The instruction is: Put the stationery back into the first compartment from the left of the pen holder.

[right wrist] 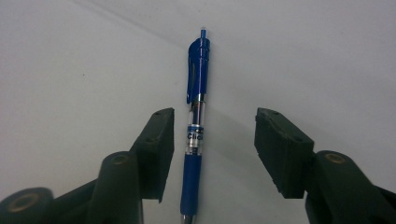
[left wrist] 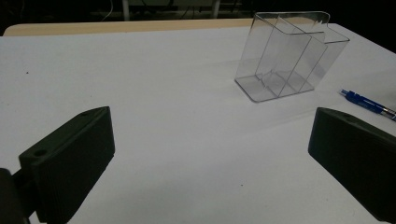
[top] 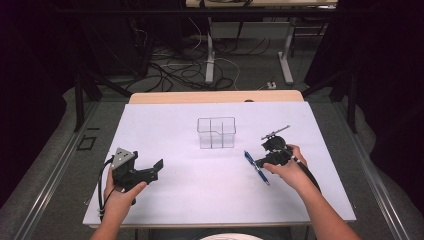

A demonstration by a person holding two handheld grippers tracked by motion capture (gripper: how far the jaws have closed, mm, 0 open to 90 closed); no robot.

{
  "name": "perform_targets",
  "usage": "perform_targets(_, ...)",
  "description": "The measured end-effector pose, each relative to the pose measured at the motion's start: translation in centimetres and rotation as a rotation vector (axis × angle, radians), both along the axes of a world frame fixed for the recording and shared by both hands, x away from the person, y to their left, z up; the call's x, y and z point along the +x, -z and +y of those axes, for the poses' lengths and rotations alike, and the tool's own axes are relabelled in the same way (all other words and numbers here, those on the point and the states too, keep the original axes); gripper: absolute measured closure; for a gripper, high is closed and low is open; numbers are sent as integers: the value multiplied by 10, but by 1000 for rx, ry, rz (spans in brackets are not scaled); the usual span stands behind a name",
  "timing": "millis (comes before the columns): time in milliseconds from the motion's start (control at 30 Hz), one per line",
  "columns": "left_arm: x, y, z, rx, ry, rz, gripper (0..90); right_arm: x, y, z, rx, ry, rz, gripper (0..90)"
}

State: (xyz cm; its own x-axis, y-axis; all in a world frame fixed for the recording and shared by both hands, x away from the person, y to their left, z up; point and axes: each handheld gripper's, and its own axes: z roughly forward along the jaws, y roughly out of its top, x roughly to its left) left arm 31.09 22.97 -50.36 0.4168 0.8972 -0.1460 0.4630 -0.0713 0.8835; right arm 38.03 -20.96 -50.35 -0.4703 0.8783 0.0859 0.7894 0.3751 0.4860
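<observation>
While I watch the right gripper view, the pen (right wrist: 195,135) lies flat on the white worktop (right wrist: 70,70), running up the middle of the frame between the jaws of the right gripper (right wrist: 215,144). It is a blue retractable ballpoint: blue clip and push-button at the top of the frame, a clear window in the barrel, a blue rubber grip lower down, and a metal tip cut off at the bottom edge. On the clear part I read white letters beginning "Clic"; the rest of the word curves out of sight, and a smaller line above it is too fine for me to read.

Those jaws stand apart with the pen between them. The left-hand one sits just beside the barrel, and I cannot tell whether it touches; the right-hand one is clearly off it.

From the high view, the pen (top: 256,167) sits right of centre, partly covered by the right gripper (top: 261,162) and the hand behind it. At lower left of that view my left gripper (top: 159,167) rests on the worktop with its jaws wide apart and nothing between them. A clear plastic organiser (top: 216,132) with compartments stands at mid-frame, well apart from both; in the left gripper view the organiser (left wrist: 289,56) shows at upper right, and the pen (left wrist: 366,103) is cut off by the frame's right edge.
</observation>
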Motion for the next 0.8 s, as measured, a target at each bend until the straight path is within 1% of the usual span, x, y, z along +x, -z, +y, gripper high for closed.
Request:
perform_targets(33,0,0,0,2,0,-1,4,1,5,2,0,-12,6,528)
perform_targets(100,0,0,0,0,0,-1,4,2,6,2,-4,-16,14,540)
perform_targets(133,0,0,0,1,0,0,4,3,8,4,5,-9,27,564)
perform_targets(167,0,0,0,-1,-1,0,4,3,9,5,3,-8,31,576)
perform_targets(267,0,0,0,0,0,0,4,4,12,7,21,-3,32,592)
perform_targets(300,0,0,0,0,1,1,4,4,12,7,21,-3,32,592)
perform_targets(333,0,0,0,-1,2,2,5,5,15,7,10,1,31,602)
perform_targets(400,0,0,0,3,4,2,4,5,15,8,20,3,37,605)
perform_targets(433,0,0,0,3,4,2,4,5,16,8,18,0,34,615)
perform_targets(467,0,0,0,3,5,2,4,6,17,8,23,9,35,622)
perform_targets(533,0,1,0,2,4,2,5,6,18,9,13,12,42,630)
perform_targets(567,-1,1,0,0,2,4,5,6,23,9,42,4,20,643)
perform_targets(600,-1,1,0,-2,0,4,5,6,23,9,42,4,20,643)
perform_targets(633,-1,1,0,-4,-1,5,5,7,23,8,21,-8,36,648)
perform_targets(667,-1,1,0,-3,0,6,6,7,23,10,-3,7,63,652)
perform_targets(700,-1,1,0,-2,1,7,6,7,23,10,-3,7,63,652)
perform_targets(767,-1,1,0,2,2,11,6,8,25,11,-11,11,77,663)
perform_targets(800,-1,1,-1,3,4,11,6,8,25,12,-10,19,92,685)
